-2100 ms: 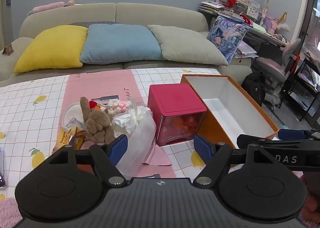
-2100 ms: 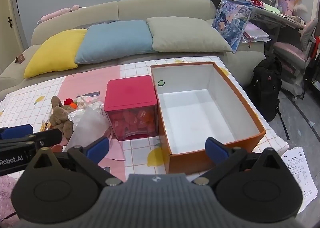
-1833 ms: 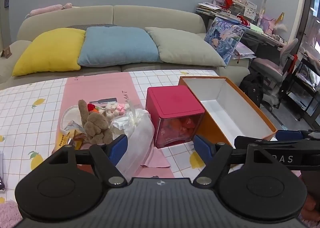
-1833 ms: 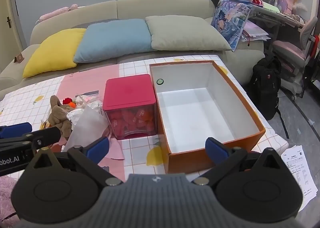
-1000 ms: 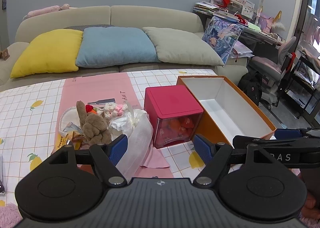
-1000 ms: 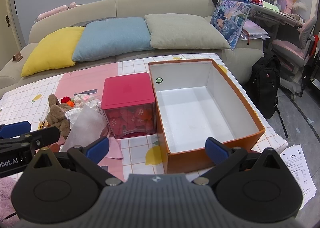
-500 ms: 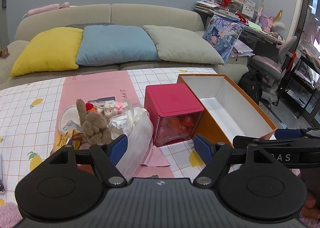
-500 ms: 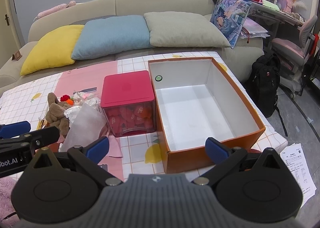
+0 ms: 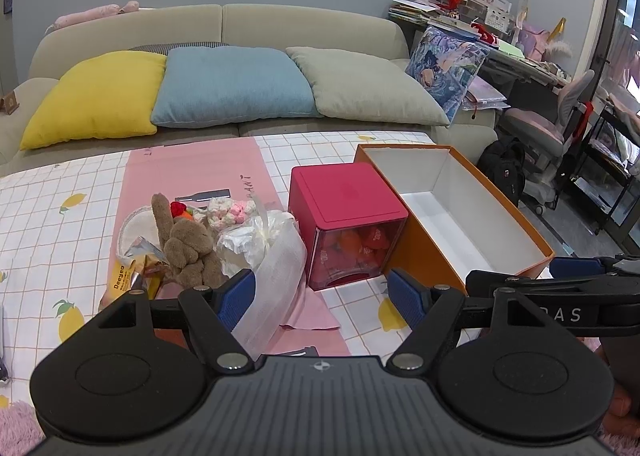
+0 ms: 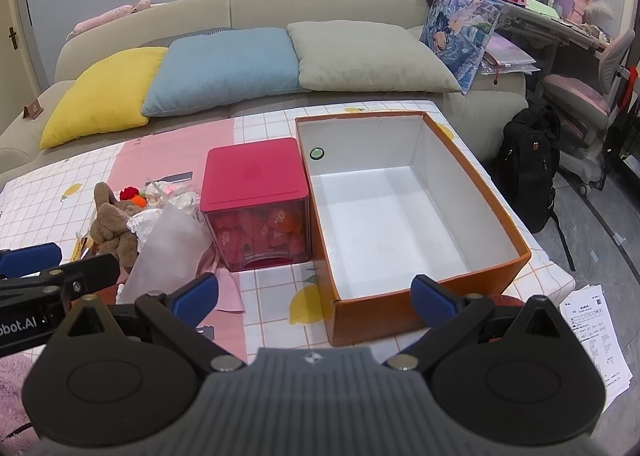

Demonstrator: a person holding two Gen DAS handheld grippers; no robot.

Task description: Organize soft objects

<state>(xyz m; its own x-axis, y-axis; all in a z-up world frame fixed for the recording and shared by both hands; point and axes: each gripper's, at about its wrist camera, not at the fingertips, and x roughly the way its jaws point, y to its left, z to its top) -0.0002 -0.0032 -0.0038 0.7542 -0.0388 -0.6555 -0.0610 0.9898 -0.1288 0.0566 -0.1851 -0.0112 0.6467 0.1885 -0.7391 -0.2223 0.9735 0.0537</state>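
A brown plush rabbit (image 9: 186, 246) (image 10: 112, 225) lies in a pile on the table with a white mesh bag (image 9: 272, 264) (image 10: 168, 252), crocheted pieces (image 9: 228, 211) and snack packets (image 9: 132, 272). Right of the pile stands a pink-lidded cube box (image 9: 344, 223) (image 10: 256, 203) with red soft items inside. An empty orange box (image 9: 472, 223) (image 10: 404, 215) lies beside it. My left gripper (image 9: 322, 296) is open, hovering near the table's front in line with the mesh bag and cube. My right gripper (image 10: 314, 300) is open, before the orange box's near wall.
A sofa with yellow (image 9: 96, 95), blue (image 9: 236, 83) and grey-green cushions (image 9: 368, 87) runs behind the table. A black backpack (image 10: 532, 167), an office chair (image 10: 588, 95) and a cluttered desk stand at the right. Papers (image 10: 596, 332) lie on the floor.
Both grippers drifted slightly; the view shifted a little over the table. Jaws stayed open and no object moved.
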